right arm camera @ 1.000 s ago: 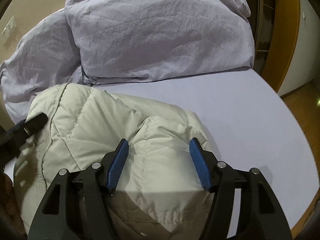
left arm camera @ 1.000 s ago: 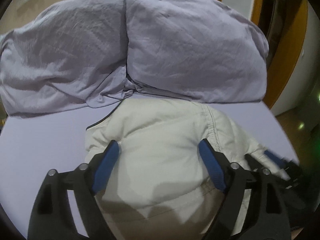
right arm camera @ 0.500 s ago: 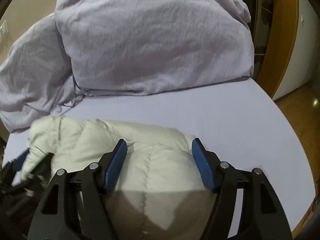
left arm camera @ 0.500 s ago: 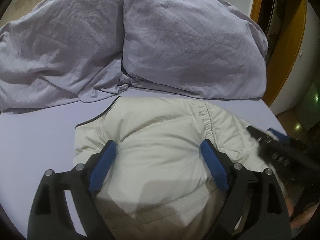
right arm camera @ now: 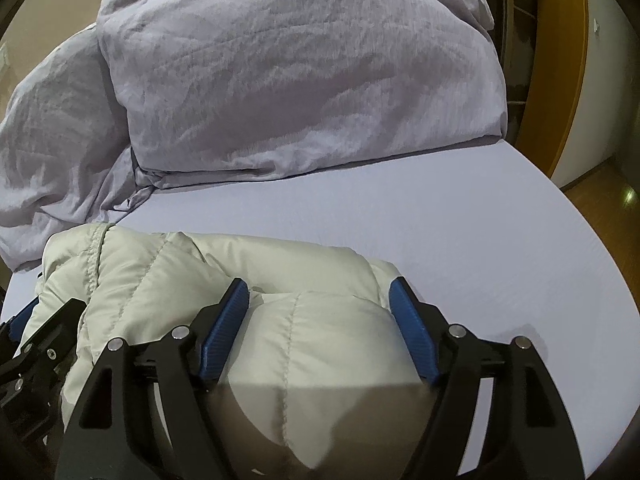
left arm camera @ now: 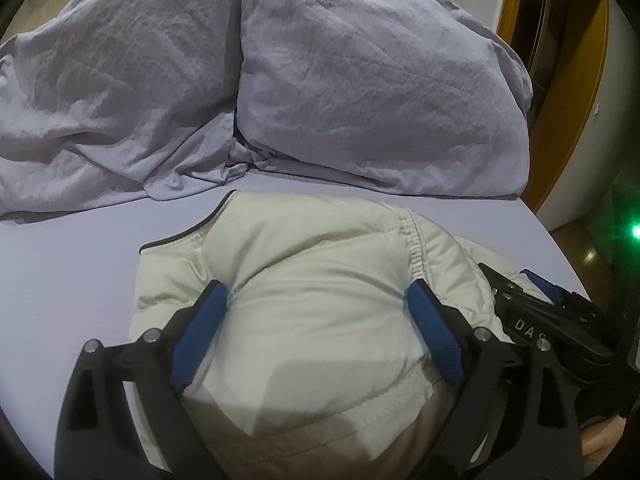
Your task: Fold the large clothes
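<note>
- Resting on the bed (left arm camera: pixel 80 264), my folded jacket (left arm camera: pixel 320 300) lies before the pillows (left arm camera: pixel 360 80).
- My left gripper (left arm camera: pixel 316 320) is opening, puffy cloth bulging between its jaws.
- My right gripper (right arm camera: pixel 320 312) likewise; I should release evenly, pulling nothing loose.

Jacket (left arm camera: pixel 320 280): laid bunched on the bed sheet (left arm camera: pixel 68 272), near the pillows (left arm camera: pixel 360 80).
Left gripper (left arm camera: pixel 316 300): jaws opening, jacket padding seen between them.

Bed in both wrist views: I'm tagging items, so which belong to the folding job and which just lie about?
Job:
cream padded jacket
left claw, opening, jacket between its fingers
right claw, opening likewise

Lying about:
two lilac pillows
lilac bedsheet
</note>
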{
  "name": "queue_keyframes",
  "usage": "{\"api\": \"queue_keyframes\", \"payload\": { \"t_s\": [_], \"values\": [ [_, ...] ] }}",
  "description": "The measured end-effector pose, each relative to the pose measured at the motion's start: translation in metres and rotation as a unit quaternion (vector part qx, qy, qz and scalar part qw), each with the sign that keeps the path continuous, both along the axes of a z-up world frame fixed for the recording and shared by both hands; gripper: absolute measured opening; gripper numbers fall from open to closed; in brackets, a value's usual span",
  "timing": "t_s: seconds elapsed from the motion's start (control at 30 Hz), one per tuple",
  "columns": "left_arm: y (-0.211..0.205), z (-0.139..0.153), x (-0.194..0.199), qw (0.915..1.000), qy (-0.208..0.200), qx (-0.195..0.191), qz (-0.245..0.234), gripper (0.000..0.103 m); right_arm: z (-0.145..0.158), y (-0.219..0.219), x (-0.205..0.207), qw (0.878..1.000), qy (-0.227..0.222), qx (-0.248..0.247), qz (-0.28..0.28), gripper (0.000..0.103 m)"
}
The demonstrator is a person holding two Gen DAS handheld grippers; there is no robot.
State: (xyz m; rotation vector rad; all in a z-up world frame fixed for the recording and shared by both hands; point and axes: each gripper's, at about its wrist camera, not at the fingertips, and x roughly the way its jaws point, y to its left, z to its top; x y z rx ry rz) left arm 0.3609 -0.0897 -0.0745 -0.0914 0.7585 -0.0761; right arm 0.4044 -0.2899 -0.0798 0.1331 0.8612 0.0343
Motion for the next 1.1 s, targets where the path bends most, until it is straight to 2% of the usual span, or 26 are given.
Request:
{"api": "queue_keyframes", "payload": {
  "t_s": [1.1],
  "values": [
    [-0.004,-0.008,0.011,0.9999,0.01,0.005,0.003,0.094,-0.008,0.001,0.009,1.0,0.019,0.01,-0.013,0.077]
  ]
}}
